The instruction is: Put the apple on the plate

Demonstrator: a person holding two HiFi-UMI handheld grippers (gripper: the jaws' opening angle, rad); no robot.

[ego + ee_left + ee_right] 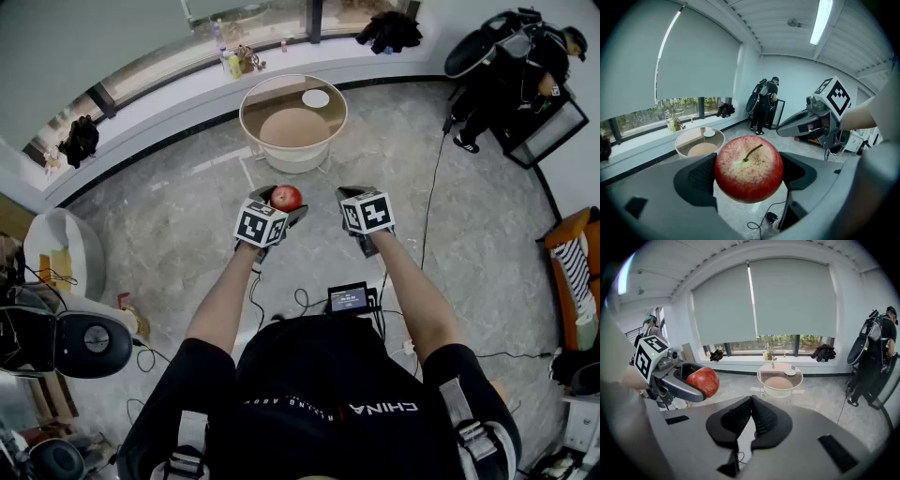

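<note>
left claw point(277, 208) is clamped on the red apple point(749, 168), pads on either side, stem pointing up and back. it's carried in mid-air, well short of the round glass surface point(246, 127) ahead. right claw point(751, 417) hangs alongside, jaws pressed together, nothing in them. so this looks like the carry step: apple in hand, not yet delivered. the small white plate point(316, 98) sits toward the far side of that surface. next move calls for closing in, reaching over the rim, lowering the apple onto the plate, then letting go.
</note>
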